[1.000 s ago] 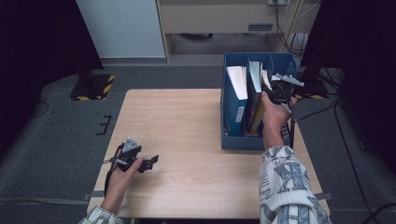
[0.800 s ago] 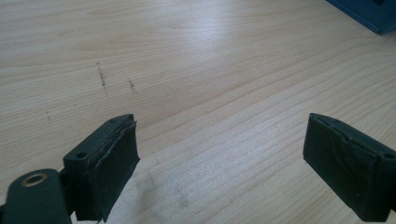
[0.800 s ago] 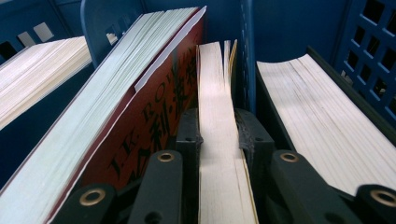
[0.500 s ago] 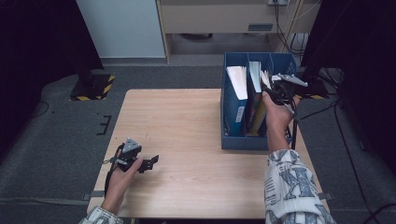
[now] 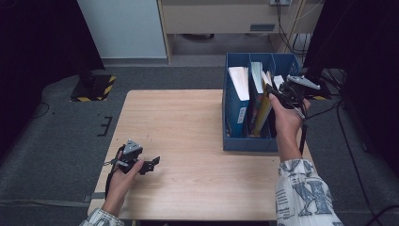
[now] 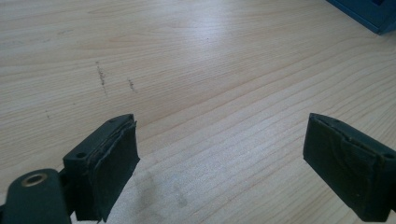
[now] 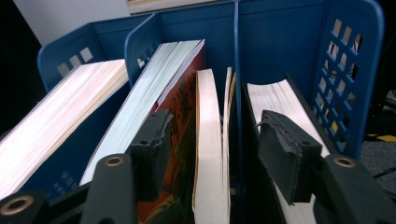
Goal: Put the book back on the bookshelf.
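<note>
A blue three-bay file rack (image 5: 249, 143) stands at the table's right side with books upright in it. My right gripper (image 5: 276, 94) hovers over the rack's top, open. In the right gripper view its jaws (image 7: 217, 149) straddle a thin yellow-edged book (image 7: 208, 140) and the blue divider (image 7: 236, 70) without pressing on them. A thick red-covered book (image 7: 154, 84) leans just left of the jaws, and another book (image 7: 275, 98) fills the right bay. My left gripper (image 5: 151, 163) rests low over the table's front left, open, with bare wood (image 6: 219, 116) between its pads.
A thick white-paged book (image 5: 240, 80) occupies the rack's left bay. The wooden table (image 5: 179, 122) lies bare between the two grippers. Grey carpet surrounds the table, with cables at the right (image 5: 329, 108) and a striped black-yellow base (image 5: 94, 89) at the left.
The right forearm has shifted very slightly while its gripper stays over the rack's top. The left gripper has not moved.
</note>
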A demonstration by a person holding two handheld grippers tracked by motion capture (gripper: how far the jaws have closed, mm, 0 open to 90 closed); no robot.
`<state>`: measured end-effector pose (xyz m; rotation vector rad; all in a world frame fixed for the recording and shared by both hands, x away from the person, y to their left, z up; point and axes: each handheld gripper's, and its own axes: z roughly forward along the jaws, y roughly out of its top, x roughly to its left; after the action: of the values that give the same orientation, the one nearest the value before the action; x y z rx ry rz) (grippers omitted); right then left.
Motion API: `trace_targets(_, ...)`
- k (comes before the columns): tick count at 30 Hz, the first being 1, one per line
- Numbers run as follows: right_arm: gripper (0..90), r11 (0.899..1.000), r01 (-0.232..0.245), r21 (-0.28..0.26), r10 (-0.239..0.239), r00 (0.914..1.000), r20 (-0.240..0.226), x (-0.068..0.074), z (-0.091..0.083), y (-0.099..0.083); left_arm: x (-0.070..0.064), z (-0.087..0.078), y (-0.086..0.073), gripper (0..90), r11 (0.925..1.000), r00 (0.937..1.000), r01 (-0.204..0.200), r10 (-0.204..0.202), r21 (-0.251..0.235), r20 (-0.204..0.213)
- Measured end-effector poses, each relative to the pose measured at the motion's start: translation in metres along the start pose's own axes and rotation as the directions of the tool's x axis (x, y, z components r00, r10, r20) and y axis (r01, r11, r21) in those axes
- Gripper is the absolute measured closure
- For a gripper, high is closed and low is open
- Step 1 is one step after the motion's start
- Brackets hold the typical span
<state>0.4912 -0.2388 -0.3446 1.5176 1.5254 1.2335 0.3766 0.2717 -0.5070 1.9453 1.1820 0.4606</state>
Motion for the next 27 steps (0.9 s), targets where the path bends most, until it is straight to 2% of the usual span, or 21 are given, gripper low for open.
trace_targets(3,39.5,1.0,0.007,-0.006,-0.007,0.9998,-0.017,-0.001,-0.006,-0.001,0.0,0.0,0.0,9.4,1.0,1.0,0.0,0.0,0.001,0.0)
trace_targets(5,34.2,0.999,0.036,-0.007,-0.037,0.9991,-0.024,-0.001,-0.016,-0.004,-0.001,0.0,0.0,9.4,1.0,1.0,-0.002,0.002,0.004,0.001)
trace_targets(10,25.6,0.999,0.051,0.002,-0.05,0.9976,-0.048,-0.001,-0.028,-0.013,-0.001,0.001,0.0,9.3,1.0,1.0,0.0,0.0,0.001,0.0)
trace_targets(17,21.2,0.998,0.067,0.009,-0.066,0.9947,-0.079,-0.001,-0.044,-0.03,-0.002,0.001,0.0,9.3,1.0,1.0,-0.003,0.003,0.006,0.002)
trace_targets(25,18.3,0.996,0.084,0.026,-0.081,0.9911,-0.106,0.003,-0.05,-0.053,-0.002,0.002,0.0,9.1,1.0,1.0,-0.002,0.002,0.007,0.0)
trace_targets(27,17.3,0.996,0.08,0.033,-0.076,0.9904,-0.115,0.004,-0.05,-0.064,-0.002,0.002,-0.001,9.0,1.0,1.0,-0.002,0.002,0.01,0.002)
